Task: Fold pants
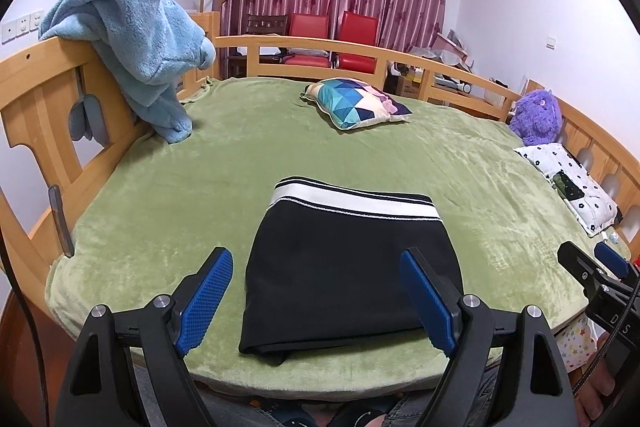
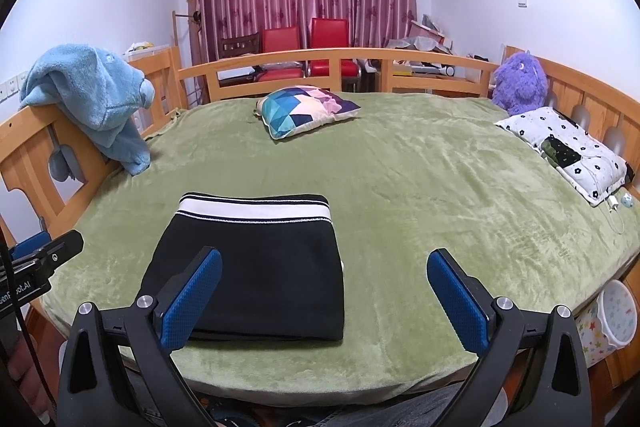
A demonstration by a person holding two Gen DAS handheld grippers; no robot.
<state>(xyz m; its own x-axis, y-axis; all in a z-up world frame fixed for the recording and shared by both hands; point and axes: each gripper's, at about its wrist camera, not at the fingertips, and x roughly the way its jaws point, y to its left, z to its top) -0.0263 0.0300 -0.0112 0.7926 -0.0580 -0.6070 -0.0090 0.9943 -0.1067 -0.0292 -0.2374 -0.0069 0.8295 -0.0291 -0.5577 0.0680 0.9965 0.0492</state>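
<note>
From the left wrist view, the pants (image 1: 348, 267) lie folded into a compact, flat rectangle near the front edge of the bed (image 1: 240, 155), whose cover is a plush, velvety green fleece. The fabric of the pants is smooth matte black, with a broad white ribbed waistband edged in thin black stripes on the far side. The left gripper (image 1: 320, 299) is spread wide above the near end of the pants, holding nothing; its fingers (image 1: 206, 301) are black plastic faced with blue, finely dimpled rubber pads. A fluffy blue towel (image 1: 136, 47) hangs over the wooden rail, and a cushion (image 1: 356, 103) with a triangle print rests farther back. The right gripper (image 1: 596, 267) shows at the right edge.

From the right wrist view, the pants (image 2: 256, 267) sit left of centre on the same bed (image 2: 420, 187), edges squared and layers stacked. The right gripper (image 2: 324, 295) is also spread wide and empty, its left pad over the pants' near corner, its right pad over bare fleece. A shaggy purple plush toy (image 2: 520, 83) sits by a flower-printed white pillow (image 2: 560, 147).
</note>
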